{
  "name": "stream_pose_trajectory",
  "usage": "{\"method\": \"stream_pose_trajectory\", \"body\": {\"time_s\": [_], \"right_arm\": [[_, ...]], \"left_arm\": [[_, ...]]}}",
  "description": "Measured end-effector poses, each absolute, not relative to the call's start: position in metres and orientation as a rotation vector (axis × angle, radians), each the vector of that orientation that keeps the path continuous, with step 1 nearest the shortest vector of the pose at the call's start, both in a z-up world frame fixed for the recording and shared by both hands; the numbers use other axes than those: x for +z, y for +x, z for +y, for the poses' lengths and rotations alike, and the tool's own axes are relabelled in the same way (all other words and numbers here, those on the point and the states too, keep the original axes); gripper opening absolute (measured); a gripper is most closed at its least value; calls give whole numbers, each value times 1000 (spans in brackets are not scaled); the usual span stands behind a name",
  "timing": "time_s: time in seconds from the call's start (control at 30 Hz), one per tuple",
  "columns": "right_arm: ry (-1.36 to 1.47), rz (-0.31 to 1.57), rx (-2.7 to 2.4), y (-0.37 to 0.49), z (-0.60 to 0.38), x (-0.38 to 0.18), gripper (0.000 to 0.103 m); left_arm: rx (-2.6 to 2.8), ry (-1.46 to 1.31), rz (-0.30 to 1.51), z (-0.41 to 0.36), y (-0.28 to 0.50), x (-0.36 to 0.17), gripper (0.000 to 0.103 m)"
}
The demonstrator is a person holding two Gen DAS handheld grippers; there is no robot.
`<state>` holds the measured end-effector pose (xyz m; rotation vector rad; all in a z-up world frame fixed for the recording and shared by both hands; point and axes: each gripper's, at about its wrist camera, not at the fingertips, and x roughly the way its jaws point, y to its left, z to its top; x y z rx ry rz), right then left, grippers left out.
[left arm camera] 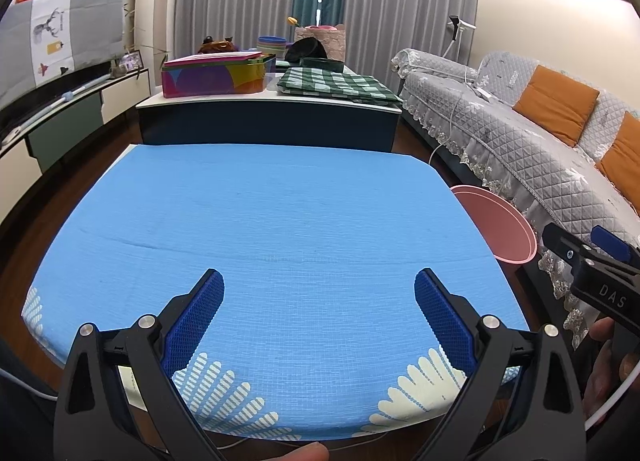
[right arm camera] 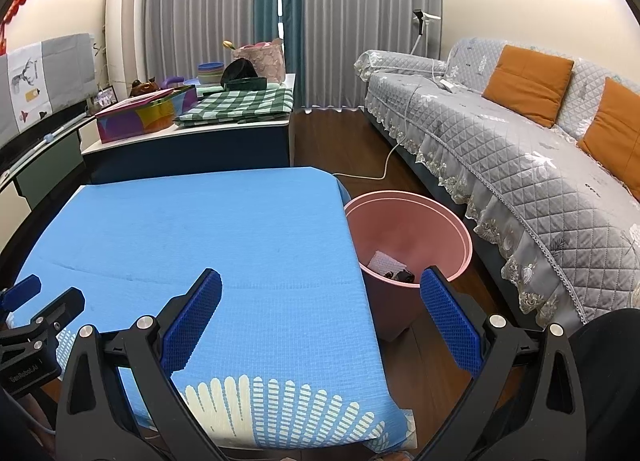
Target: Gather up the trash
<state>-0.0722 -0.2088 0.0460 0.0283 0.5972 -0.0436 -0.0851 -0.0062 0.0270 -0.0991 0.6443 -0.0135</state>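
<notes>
A pink trash bin (right arm camera: 404, 229) stands on the floor at the right side of the blue-clothed table (right arm camera: 200, 229). Inside it lie a white crumpled piece (right arm camera: 385, 261) and dark scraps (right arm camera: 400, 275). In the left wrist view the bin (left arm camera: 496, 225) shows past the table's (left arm camera: 280, 221) right edge. My left gripper (left arm camera: 319, 285) is open and empty above the table's near half. My right gripper (right arm camera: 321, 287) is open and empty over the table's right edge, its right finger in front of the bin. Each gripper shows at the edge of the other's view.
A grey quilted sofa (right arm camera: 520, 133) with orange cushions runs along the right. A low cabinet (left arm camera: 268, 117) behind the table holds a colourful box (left arm camera: 216, 75), a green checked cloth (left arm camera: 340, 85) and bowls. A white cable (right arm camera: 384, 165) lies on the wooden floor.
</notes>
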Motion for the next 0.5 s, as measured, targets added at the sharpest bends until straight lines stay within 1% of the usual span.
{"method": "stream_pose_trajectory", "body": {"time_s": [0.5], "right_arm": [[26, 593, -44, -73, -208, 48, 98]], "left_arm": [[-16, -95, 642, -7, -83, 27, 93]]}}
